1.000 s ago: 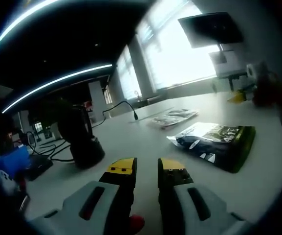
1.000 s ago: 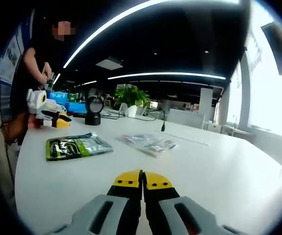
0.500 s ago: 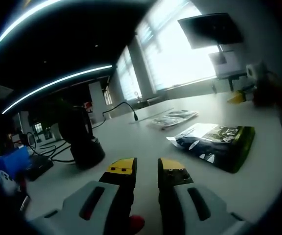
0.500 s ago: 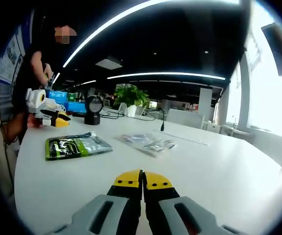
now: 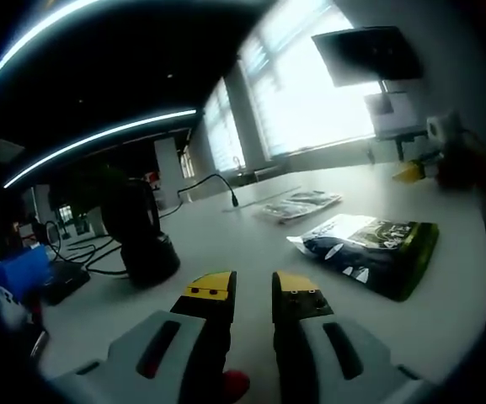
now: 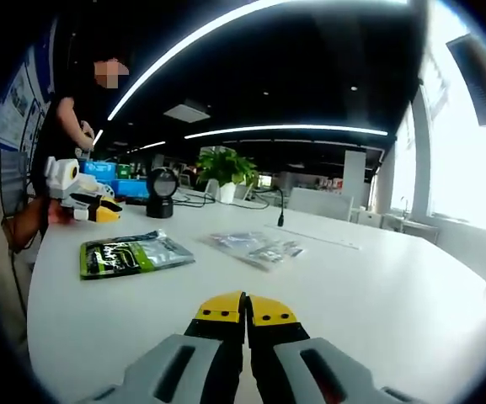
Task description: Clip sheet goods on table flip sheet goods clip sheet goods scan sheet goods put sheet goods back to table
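A dark flat packet with a green edge (image 5: 369, 249) lies on the white table (image 5: 243, 244), ahead and to the right of my left gripper (image 5: 253, 290), which is open and holds nothing. A clear packet (image 5: 297, 203) lies farther back. In the right gripper view the green packet (image 6: 133, 252) sits at left and the clear packet (image 6: 255, 247) at the middle. My right gripper (image 6: 245, 309) is shut with nothing in it, low over the table (image 6: 377, 295). The black scanner (image 5: 144, 233) stands upright to the left of my left gripper, and the same scanner (image 6: 161, 192) stands far back.
A person (image 6: 61, 126) stands at the table's left edge beside a white and yellow gripper (image 6: 78, 195). Black cables (image 5: 99, 252) trail from the scanner. A plant (image 6: 226, 168) and blue boxes (image 6: 116, 177) sit at the far side.
Both views have shifted only slightly. The person at the table's left edge has moved a little. The packets and grippers' jaws are unchanged.
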`<state>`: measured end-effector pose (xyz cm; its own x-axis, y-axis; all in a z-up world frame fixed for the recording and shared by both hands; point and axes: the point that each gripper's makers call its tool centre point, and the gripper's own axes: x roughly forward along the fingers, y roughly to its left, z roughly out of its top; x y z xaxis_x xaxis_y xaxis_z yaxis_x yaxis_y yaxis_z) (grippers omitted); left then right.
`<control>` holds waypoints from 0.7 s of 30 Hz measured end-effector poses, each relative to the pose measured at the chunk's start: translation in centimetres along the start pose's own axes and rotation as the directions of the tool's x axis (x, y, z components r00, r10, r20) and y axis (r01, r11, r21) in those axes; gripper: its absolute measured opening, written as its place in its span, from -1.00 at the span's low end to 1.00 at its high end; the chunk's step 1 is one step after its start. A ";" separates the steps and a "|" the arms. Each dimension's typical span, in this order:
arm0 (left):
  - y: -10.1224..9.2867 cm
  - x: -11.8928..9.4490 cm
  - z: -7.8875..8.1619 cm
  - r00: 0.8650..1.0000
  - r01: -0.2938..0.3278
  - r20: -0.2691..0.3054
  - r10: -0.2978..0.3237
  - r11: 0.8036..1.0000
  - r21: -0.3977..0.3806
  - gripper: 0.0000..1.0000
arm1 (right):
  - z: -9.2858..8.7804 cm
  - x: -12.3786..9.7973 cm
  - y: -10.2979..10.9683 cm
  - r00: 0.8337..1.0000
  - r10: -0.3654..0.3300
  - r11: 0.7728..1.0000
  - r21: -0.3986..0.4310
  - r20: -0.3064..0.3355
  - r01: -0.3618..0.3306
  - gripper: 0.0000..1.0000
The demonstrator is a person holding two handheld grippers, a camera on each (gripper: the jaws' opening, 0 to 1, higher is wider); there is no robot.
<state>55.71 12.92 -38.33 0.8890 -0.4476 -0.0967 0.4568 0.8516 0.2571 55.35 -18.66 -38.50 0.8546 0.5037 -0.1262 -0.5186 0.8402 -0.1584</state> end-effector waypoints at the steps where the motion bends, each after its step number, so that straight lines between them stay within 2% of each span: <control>1: -0.1 0.0 0.0 1.000 0.005 -0.001 -0.005 1.000 -0.003 -0.81 | 0.0 0.0 0.0 1.000 0.000 1.000 0.000 -0.001 0.000 -1.00; 9: 0.4 0.0 0.3 1.000 0.016 0.005 -0.016 0.995 -0.094 -0.81 | 0.0 0.0 0.3 1.000 -0.002 1.000 -0.008 -0.004 0.002 -1.00; 13: 0.4 0.1 0.6 1.000 0.025 0.003 -0.024 0.993 -0.115 -0.81 | -0.2 0.1 0.1 1.000 0.000 1.000 -0.013 -0.007 0.000 -1.00; 16: 0.1 0.3 0.6 0.999 0.036 -0.009 -0.038 0.993 -0.114 -0.85 | -0.3 0.1 0.0 1.000 -0.004 1.000 -0.019 -0.011 0.004 -1.00; 18: -0.7 0.5 1.0 0.998 0.067 -0.006 -0.069 0.983 -0.173 -0.85 | -0.4 0.2 -0.1 1.000 -0.005 1.000 -0.022 -0.014 0.004 -1.00; 21: -1.4 0.9 1.4 0.996 0.087 -0.005 -0.089 0.983 -0.163 -0.85 | -0.4 0.2 -0.4 1.000 -0.011 1.000 -0.014 -0.013 0.010 -1.00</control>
<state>55.82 10.95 -37.42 0.8449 -0.5204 -0.1238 0.5316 0.8425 0.0871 55.70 -18.95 -38.89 0.8596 0.4921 -0.1372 -0.5100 0.8425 -0.1736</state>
